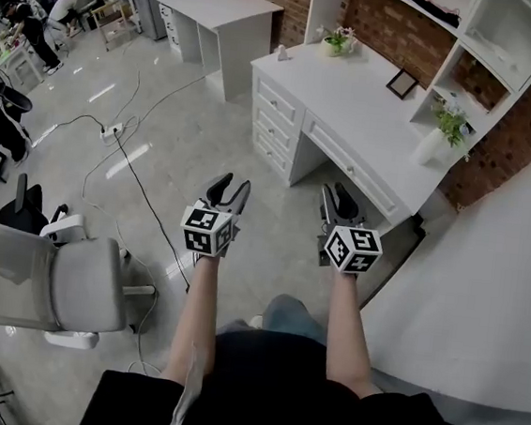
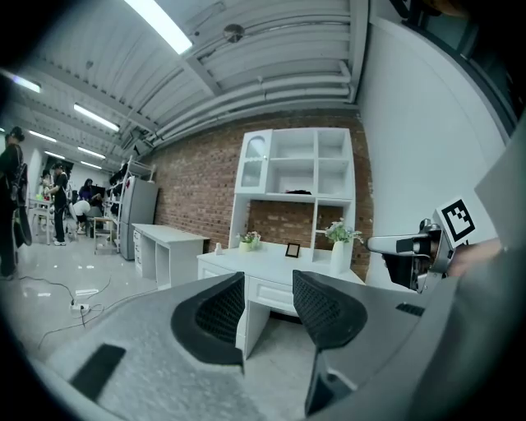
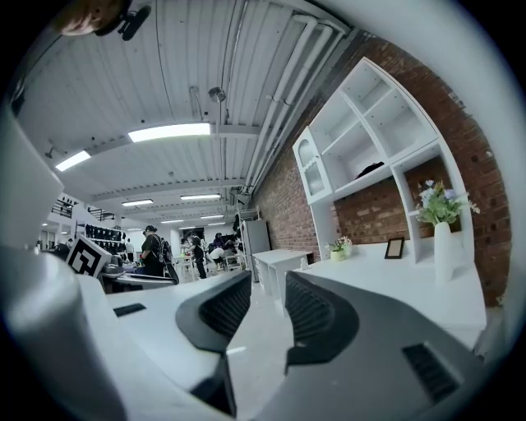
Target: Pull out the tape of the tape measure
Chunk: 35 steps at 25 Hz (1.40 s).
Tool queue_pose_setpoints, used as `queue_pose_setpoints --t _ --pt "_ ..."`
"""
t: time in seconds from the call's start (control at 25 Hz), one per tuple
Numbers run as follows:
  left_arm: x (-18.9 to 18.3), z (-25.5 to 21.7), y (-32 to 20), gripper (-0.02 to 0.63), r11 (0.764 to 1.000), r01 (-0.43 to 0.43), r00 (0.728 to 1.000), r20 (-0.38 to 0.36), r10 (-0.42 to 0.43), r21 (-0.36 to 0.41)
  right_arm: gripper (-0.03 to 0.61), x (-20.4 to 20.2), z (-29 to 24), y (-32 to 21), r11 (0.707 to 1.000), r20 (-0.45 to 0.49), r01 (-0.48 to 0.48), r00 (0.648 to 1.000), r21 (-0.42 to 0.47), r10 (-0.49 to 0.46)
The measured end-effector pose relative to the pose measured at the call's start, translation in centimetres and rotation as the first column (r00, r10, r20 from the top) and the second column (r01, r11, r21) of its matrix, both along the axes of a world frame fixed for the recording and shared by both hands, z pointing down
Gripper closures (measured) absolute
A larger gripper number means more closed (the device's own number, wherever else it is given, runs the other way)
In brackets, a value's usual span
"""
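Left gripper [image 1: 228, 190] wide, right gripper [image 1: 339, 199] narrower, both empty at frame centre, aimed toward bench [image 1: 353, 95], apparently readied for grasping; tape measure unseen.

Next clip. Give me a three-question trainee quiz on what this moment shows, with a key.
1. True or false: the left gripper is clamped on an object.
2. Which of these stands on the white desk? A. a white vase with flowers; B. a laptop; C. a kettle.
3. In a word, what is between the jaws of the right gripper?

Key
1. False: its jaws stand apart and empty.
2. A.
3. Nothing: they are open too.
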State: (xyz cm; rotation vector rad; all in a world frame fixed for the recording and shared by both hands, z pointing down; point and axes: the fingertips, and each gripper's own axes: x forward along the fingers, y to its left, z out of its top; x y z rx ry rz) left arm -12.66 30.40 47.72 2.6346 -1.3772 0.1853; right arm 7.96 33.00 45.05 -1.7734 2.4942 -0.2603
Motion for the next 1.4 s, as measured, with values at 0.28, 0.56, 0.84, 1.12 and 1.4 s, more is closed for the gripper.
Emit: queue_pose_setpoints --t 0.28,0.56,0.84,1.12,1.4 --pt "-0.5 0.7 -3.0 0.459 1.0 0.008 1.0 -0.003 -0.008 -0.007 0.466 0.6 0.7 -2.8 1.0 0.01 -0.014 1.0 -0.01 0.014" --pt "-0.7 1.7 -9.9 0.457 1.0 0.027 1.0 0.005 -0.027 -0.006 0.466 0.5 1.0 -10.3 1.0 0.013 0.014 1.0 0.01 -0.014" --pt "-0.8 3.8 -23.7 0.457 0.998 0.07 0.997 0.019 -0.069 -0.002 0.466 0.6 3.2 -25.3 0.998 0.023 0.055 0.998 0.017 -0.055" --pt "-0.2 2.9 -42.0 0.445 0.994 0.111 0.994 0.003 -0.111 0.013 0.463 0.7 2.2 -44.8 0.994 -0.004 0.113 0.994 -0.003 -0.113" --pt "1.1 3.9 -56.4 0.443 0.992 0.128 0.992 -0.006 -0.128 -0.023 0.463 0.7 2.1 -60.2 0.987 -0.019 0.158 0.987 -0.031 -0.159"
